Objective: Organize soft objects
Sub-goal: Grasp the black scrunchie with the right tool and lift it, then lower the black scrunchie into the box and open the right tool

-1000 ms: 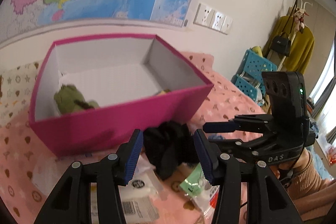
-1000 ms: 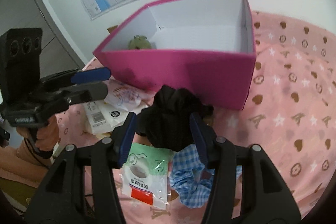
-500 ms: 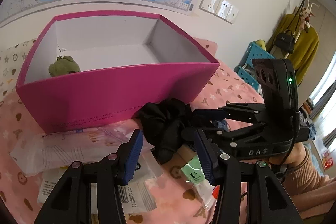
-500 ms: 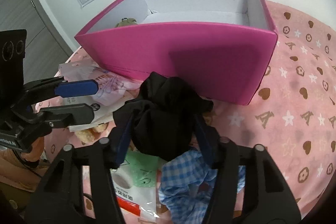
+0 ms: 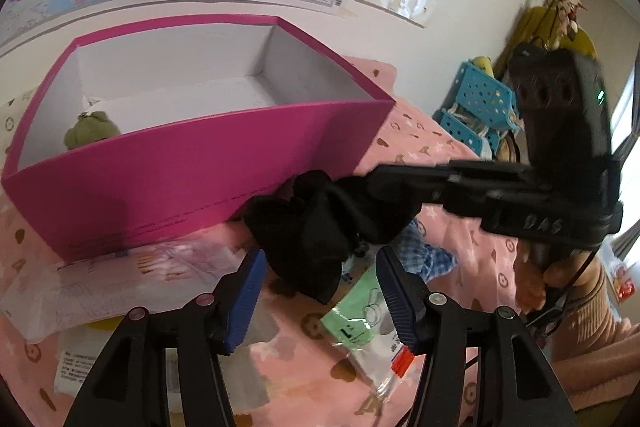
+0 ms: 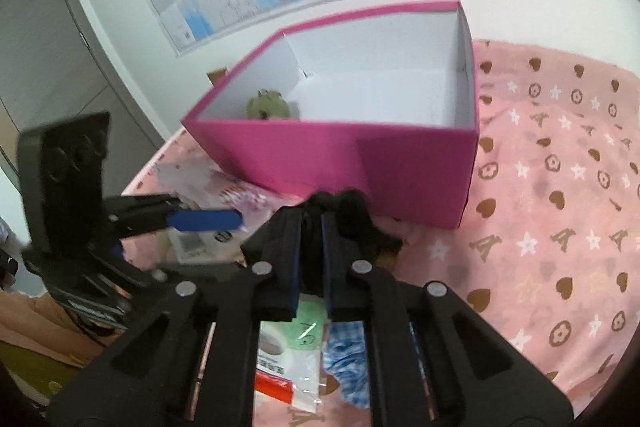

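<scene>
My right gripper point(image 6: 311, 251) is shut on a black fabric scrunchie point(image 6: 352, 211) and holds it just above the pink bedspread, in front of the pink box point(image 6: 416, 163). The scrunchie also shows in the left wrist view point(image 5: 316, 227), hanging from the right gripper point(image 5: 380, 183). My left gripper point(image 5: 320, 283) is open and empty, just in front of the scrunchie. A green plush toy point(image 5: 90, 135) sits in the box's left corner point(image 6: 267, 107). A blue checked scrunchie point(image 6: 348, 359) lies on the bed under my right gripper.
A green-and-white packet point(image 5: 368, 323) and plastic-wrapped packs point(image 5: 80, 291) lie on the bedspread point(image 6: 560, 227) in front of the box. Blue baskets point(image 5: 476, 103) stand at the right by the wall. A map hangs on the wall behind the box.
My right gripper has closed on the black scrunchie and lifted it off the bed. The left gripper stays open and has drawn back a little.
</scene>
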`<state>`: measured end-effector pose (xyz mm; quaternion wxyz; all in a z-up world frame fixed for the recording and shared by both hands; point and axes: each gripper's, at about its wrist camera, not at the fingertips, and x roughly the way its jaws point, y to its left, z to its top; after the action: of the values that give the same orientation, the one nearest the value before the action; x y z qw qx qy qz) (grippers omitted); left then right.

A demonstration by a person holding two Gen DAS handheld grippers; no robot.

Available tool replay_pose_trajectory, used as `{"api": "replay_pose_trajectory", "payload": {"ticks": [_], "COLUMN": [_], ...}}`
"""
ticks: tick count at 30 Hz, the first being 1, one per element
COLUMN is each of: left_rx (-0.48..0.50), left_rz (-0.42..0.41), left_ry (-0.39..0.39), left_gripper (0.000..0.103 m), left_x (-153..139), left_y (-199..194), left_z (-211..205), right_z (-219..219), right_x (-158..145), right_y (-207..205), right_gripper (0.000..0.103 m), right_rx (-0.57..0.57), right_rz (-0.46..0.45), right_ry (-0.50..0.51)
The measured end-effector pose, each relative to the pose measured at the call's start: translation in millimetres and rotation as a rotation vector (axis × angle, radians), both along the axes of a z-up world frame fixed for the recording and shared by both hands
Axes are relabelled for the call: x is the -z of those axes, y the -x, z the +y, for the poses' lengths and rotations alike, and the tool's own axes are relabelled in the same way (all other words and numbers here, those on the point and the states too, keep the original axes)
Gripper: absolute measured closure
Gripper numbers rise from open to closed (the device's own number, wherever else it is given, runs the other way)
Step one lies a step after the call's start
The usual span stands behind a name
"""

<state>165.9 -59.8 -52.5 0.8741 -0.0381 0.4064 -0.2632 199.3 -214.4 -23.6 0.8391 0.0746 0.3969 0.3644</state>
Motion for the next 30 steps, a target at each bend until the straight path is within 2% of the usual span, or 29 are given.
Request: {"api": "replay_pose_trajectory", "payload": {"ticks": [3,4,8,11,19,22,27,30], "left_rx": [0.011,0.012,0.009,-0.005,-0.01,-0.016,-0.045,-0.068], "left_rz": [-0.01,-0.012,-0.009,-0.027,-0.13,-0.192,-0.281,-0.29], "left_ry": [-0.012,-0.021,-0.036,-0.033,-0.013,-0.011,-0.034,-0.045], "left_gripper": [0.045,0.048,0.073,0.082,0.082,0.082,0.082,0.082], "left_x": [3,4,7,2,-39,-65,-98,-106], "left_y": [-2,-4,-10,-12,-8,-10,-25,-43], "left_z": [-7,-9,-14,-13,-9,-8,-4,-1], "right_z": [1,1,1,-1,-1,3,6,11], "right_x": [-7,-8,-11,-15,-59,-82,-109,-116], "right_y": [1,2,5,6,7,4,-19,-35], "right_gripper": [0.093,0.093,0.093,0.093,0.093,0.093,0.093,0.093], "right_rx": [-0.014,-0.017,-0.018,-0.019,-0.051,-0.059,-0.059,-0.053], "right_rz": [-0.004,-0.004,-0.009,-0.015,-0.119,-0.18,-0.257,-0.287], "right_ry": [-0.034,-0.044,-0.048,-0.062,-0.099,-0.096,-0.105,-0.085]}}
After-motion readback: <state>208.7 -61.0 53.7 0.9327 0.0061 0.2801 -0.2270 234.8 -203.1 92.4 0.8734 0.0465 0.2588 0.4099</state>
